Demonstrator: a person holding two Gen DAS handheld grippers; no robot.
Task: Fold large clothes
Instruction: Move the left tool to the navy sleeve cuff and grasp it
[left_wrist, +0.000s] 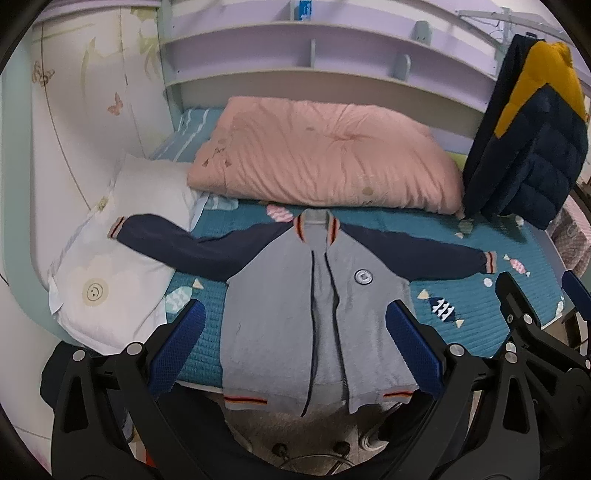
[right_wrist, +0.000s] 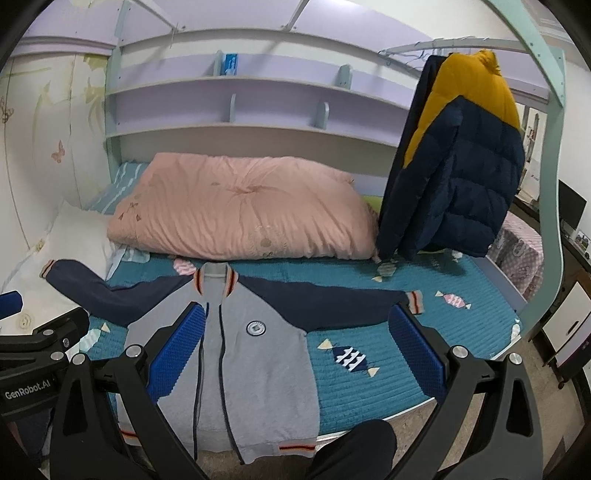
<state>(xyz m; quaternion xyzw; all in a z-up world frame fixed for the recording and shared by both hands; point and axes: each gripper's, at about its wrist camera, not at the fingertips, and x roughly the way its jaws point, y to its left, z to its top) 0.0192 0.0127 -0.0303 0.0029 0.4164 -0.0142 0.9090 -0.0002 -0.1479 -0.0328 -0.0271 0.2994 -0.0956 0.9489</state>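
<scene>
The jacket (left_wrist: 314, 295) lies flat on the bed (left_wrist: 480, 302), front up, sleeves stretched from 9 to 3 o'clock, hem overhanging the near edge at 6. Both the left gripper (left_wrist: 295, 347) and the right gripper (right_wrist: 295, 347) hover with jaws spread wide, holding nothing. The left one is centred over the body; the right sits nearer the 3 o'clock sleeve (right_wrist: 332, 299), so it looks best placed to fold that first.

So the bed (left_wrist: 480, 306) has a teal quilted cover with little candy and fish prints. A grey jacket (left_wrist: 280, 314) with navy sleeves lies flat on it, front up, zip open, sleeves spread out to both sides, hem hanging a bit over the near edge. Behind it there's a folded pink duvet (left_wrist: 325, 158), collar just about touching it. White pillow (left_wrist: 110, 288) sits on the left, with one cuff resting on it.
</scene>
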